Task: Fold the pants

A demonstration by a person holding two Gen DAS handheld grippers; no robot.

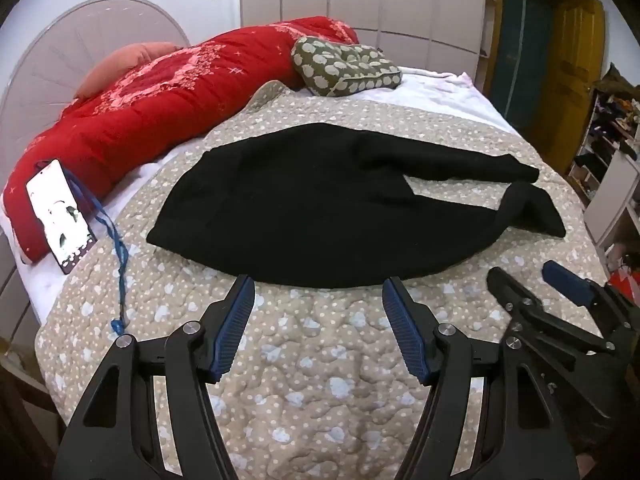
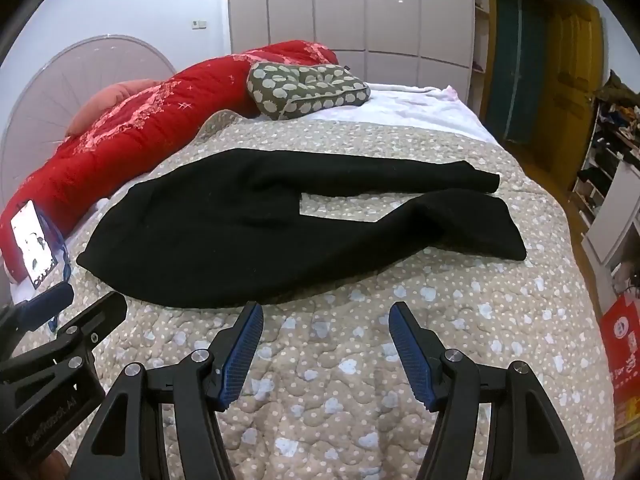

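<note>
Black pants (image 1: pixel 304 208) lie flat on the beige quilted bedspread (image 1: pixel 312 360), waist to the left, the two legs spread apart and pointing right; they also show in the right wrist view (image 2: pixel 224 236). My left gripper (image 1: pixel 318 284) is open and empty, just short of the pants' near edge. My right gripper (image 2: pixel 326 312) is open and empty, just in front of the near edge, right of the left one. It also shows at the right in the left wrist view (image 1: pixel 524 274). The left gripper shows at the lower left in the right wrist view (image 2: pixel 92 296).
A red duvet (image 1: pixel 160 108) and a green patterned cushion (image 1: pixel 344 66) lie at the far side of the bed. A phone (image 1: pixel 60 216) with a blue lanyard (image 1: pixel 116 248) lies at the left. Wardrobes (image 1: pixel 360 0) stand behind, shelves (image 1: pixel 612 140) to the right.
</note>
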